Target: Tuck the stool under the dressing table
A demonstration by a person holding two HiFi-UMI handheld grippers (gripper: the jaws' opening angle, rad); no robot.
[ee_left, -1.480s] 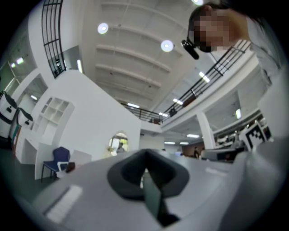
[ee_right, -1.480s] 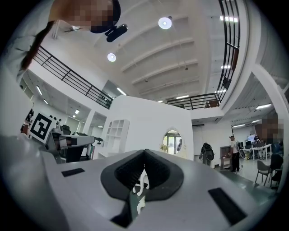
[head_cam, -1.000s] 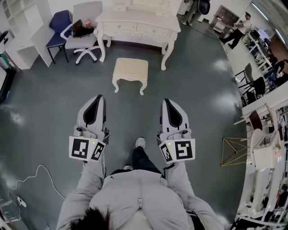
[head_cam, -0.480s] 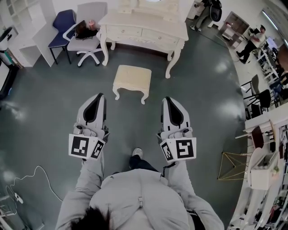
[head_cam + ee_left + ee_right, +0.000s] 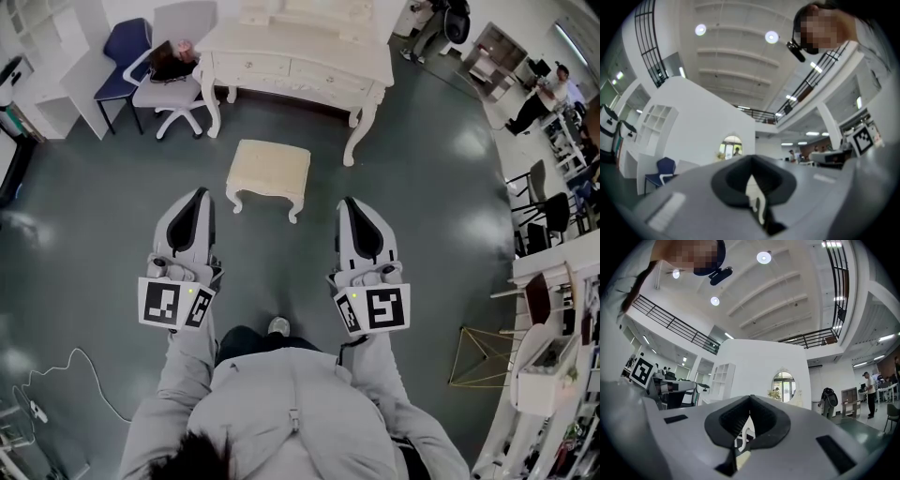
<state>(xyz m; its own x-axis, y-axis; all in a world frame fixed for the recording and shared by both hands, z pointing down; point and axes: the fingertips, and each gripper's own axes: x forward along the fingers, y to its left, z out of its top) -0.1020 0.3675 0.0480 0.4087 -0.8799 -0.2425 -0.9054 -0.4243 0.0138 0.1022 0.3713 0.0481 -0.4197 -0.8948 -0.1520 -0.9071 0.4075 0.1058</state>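
Currently I have my left gripper [image 5: 200, 195] and right gripper [image 5: 348, 202] both closed tight, holding nothing. Ahead, the stool [image 5: 270, 171] stands just before the dressing table [image 5: 300, 52], not under it.

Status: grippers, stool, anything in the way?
Left gripper and right gripper both shut, empty, short of the stool. Stool out in front of the dressing table, not tucked. Nothing between stool and table; office chair off to the side.
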